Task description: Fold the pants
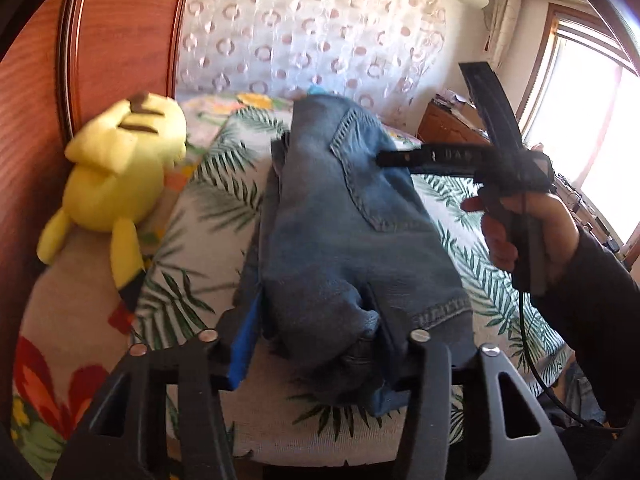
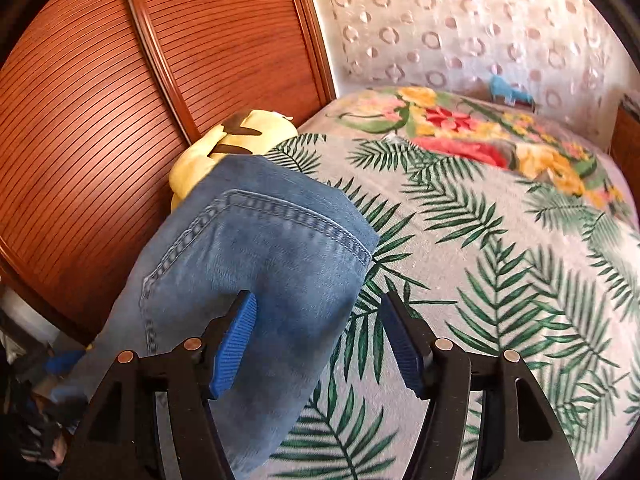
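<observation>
While the folded jeans (image 1: pixel 340 216) lie in a thick bundle on the bed (image 2: pixel 500 280), lengthwise along its leaf-printed cover and toward the side by the wooden wardrobe (image 2: pixel 120 100), both grippers are right there with them. The left gripper (image 1: pixel 320 344) is down at the near end of the bundle, jaws partly closed with a bunched fold of denim between them; whether the pads actually press on it cannot be told. The right gripper (image 2: pixel 316 344) stands with its blue pads apart, the left pad against the denim, the right one over bare cover, nothing clamped. In the left wrist view a hand (image 1: pixel 516 232) in a dark sleeve holds that gripper over the far end of the jeans. A yellow plush toy (image 1: pixel 120 176) sits propped against the wardrobe at the bed's edge, just beside the bundle. A floral blanket (image 2: pixel 480 136) lies at the far end of the bed, below a white curtain (image 2: pixel 460 20) with ring patterns, and bright daylight pours in from a window (image 1: pixel 592 128).
</observation>
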### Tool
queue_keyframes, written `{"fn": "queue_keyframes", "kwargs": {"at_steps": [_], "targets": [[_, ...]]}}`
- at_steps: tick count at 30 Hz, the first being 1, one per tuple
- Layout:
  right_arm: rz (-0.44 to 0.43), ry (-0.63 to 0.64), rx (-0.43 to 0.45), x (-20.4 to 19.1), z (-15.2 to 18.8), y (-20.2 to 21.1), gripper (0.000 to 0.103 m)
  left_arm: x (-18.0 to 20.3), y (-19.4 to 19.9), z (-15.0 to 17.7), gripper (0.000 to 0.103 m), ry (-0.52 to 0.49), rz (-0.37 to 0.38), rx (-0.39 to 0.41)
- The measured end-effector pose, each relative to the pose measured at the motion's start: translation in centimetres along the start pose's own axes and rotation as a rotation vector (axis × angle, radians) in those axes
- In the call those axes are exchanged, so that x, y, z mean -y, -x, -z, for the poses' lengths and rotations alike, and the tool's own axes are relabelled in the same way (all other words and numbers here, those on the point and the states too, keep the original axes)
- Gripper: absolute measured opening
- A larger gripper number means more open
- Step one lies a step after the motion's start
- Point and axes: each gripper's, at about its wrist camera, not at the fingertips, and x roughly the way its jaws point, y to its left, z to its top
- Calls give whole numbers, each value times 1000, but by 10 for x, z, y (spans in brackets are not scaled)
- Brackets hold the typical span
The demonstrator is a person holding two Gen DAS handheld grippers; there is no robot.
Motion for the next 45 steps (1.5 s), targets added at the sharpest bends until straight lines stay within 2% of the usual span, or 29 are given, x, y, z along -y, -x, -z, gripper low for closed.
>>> {"fn": "queue_keyframes", "kwargs": {"at_steps": [3,6,7,8,12,18,26,32,35,37,39,41,45], "targets": [[-38,-40,-28,3,-5,-15,74,-1,-3,4,42,15,29,-4],[-102,-87,-60,15,-10,-38,73,1,-2,3,31,6,47,11],[-129,-96,-55,15,-11,-39,68,2,0,3,25,0,51,16],[-177,-109,-65,18,-13,-41,54,3,1,2,22,-2,55,20],[-200,-92,-35,11,-25,-39,28,3,6,-8,19,-6,49,51],[-169,-42,36,-9,-59,-47,21,-11,5,-47,18,-13,16,97],[-153,-82,81,-10,-114,-105,20,-51,-39,-122,18,-36,-65,85],[-117,-109,109,1,-155,-167,20,-78,-77,-159,18,-39,-111,65],[-65,-107,95,10,-168,-199,24,-90,-97,-159,18,-29,-126,22],[-6,-67,66,9,-168,-212,32,-91,-103,-151,18,-30,-129,-2],[41,-16,41,7,-164,-221,46,-91,-105,-144,19,-35,-140,-7],[69,14,47,6,-161,-220,53,-89,-102,-141,20,-28,-140,1],[93,40,65,10,-145,-194,54,-81,-86,-142,23,-20,-131,33]]}}
